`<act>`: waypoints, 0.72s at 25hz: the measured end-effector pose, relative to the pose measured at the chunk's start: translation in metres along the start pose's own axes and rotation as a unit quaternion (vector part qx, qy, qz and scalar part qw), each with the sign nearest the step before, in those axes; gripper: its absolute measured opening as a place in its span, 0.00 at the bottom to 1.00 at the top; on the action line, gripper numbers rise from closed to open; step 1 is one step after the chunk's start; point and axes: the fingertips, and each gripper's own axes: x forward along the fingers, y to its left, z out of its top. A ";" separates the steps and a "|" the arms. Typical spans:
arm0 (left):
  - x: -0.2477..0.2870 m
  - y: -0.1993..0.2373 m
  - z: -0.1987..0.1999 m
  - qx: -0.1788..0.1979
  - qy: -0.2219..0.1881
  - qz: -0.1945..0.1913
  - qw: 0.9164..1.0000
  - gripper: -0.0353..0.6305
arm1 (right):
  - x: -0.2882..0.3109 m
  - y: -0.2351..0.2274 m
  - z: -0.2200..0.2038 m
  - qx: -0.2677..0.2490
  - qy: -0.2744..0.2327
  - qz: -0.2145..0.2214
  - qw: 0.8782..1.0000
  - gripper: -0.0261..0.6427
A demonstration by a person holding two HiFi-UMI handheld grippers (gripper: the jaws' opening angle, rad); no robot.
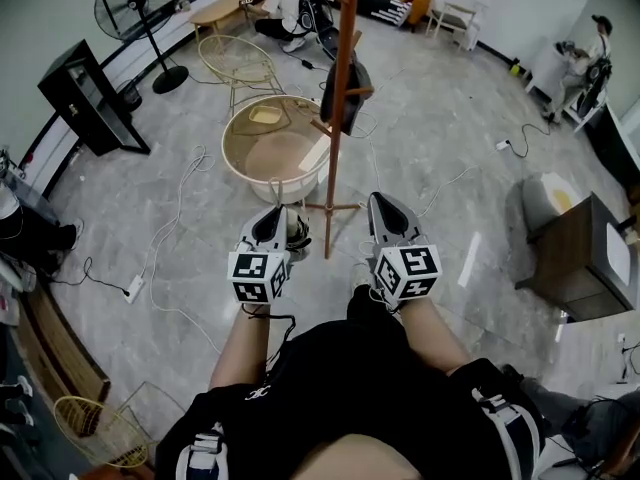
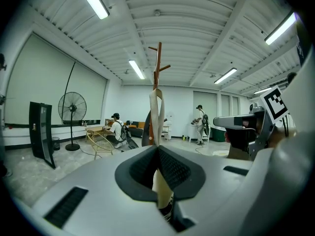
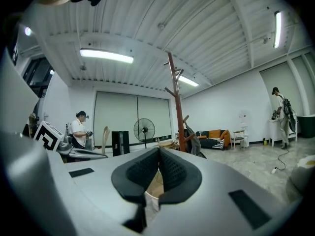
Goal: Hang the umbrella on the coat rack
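Note:
The brown wooden coat rack [image 1: 342, 78] stands straight ahead, its pole [image 2: 156, 68] just beyond both grippers. A dark item [image 1: 347, 93] hangs on one of its pegs. My left gripper [image 1: 272, 214] is shut on a cream umbrella [image 2: 156, 117]. A slim cream loop rises above the jaws, and a thicker cream part with dark print [image 2: 166, 200] hangs below them. My right gripper [image 1: 383, 202] is level beside it, shut, with nothing seen held [image 3: 158, 151]. The right gripper view shows the rack [image 3: 173, 97] slightly right of centre and the cream loop [image 3: 105, 139] at the left.
A round beige tub [image 1: 240, 158] sits just left of the rack's base, with a wire chair [image 1: 235, 63] behind it. Cables [image 1: 180, 218] run across the grey floor. There is a fan [image 1: 135, 3], a black cabinet [image 1: 85, 98] and a brown cabinet [image 1: 575, 258]. People are at the back [image 1: 285, 8].

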 end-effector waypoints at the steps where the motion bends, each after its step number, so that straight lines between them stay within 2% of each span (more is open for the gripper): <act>1: 0.006 0.002 0.001 0.000 0.001 0.001 1.000 0.08 | 0.005 -0.004 0.001 0.002 -0.001 0.001 1.000 0.06; 8: 0.065 0.010 0.013 -0.005 0.006 0.003 1.000 0.08 | 0.062 -0.056 0.010 0.007 -0.013 0.001 1.000 0.06; 13: 0.128 0.025 0.032 -0.021 0.011 0.026 0.999 0.08 | 0.121 -0.105 0.024 0.014 -0.008 0.025 1.000 0.06; 18: 0.185 0.031 0.042 -0.017 0.016 0.040 0.999 0.08 | 0.174 -0.155 0.028 0.018 0.000 0.048 0.999 0.06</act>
